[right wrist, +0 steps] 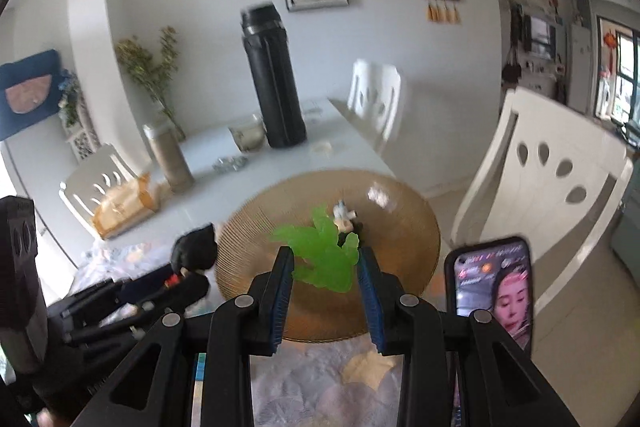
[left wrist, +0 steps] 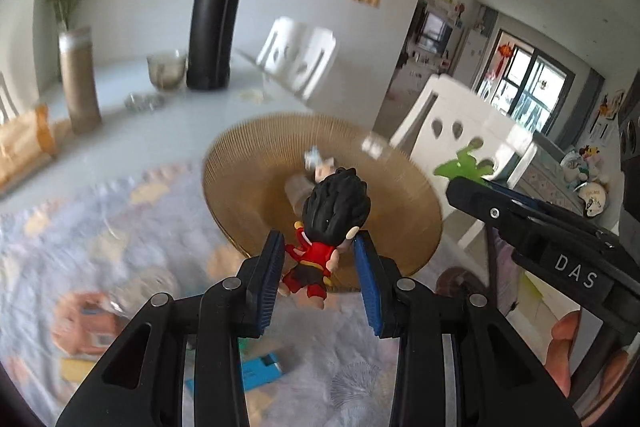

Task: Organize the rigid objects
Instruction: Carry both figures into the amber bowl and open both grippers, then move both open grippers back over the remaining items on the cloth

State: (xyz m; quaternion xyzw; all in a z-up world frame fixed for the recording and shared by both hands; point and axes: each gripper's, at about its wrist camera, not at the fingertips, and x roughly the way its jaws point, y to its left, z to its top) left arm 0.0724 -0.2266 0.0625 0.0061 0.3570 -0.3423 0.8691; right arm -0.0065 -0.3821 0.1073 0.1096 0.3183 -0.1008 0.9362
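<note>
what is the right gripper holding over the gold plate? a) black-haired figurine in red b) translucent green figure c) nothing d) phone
b: in the right wrist view the right gripper has its blue pads closed on the translucent green figure above the gold plate; the black-haired figurine is in the left gripper.

The left gripper (left wrist: 318, 259) is closed on a red figurine (left wrist: 320, 239), held in the air just before the near rim of the golden plate (left wrist: 256, 163). The right gripper (right wrist: 326, 269) is closed on a green figurine (right wrist: 324, 251), above the same near rim, just beside the left one.
</note>
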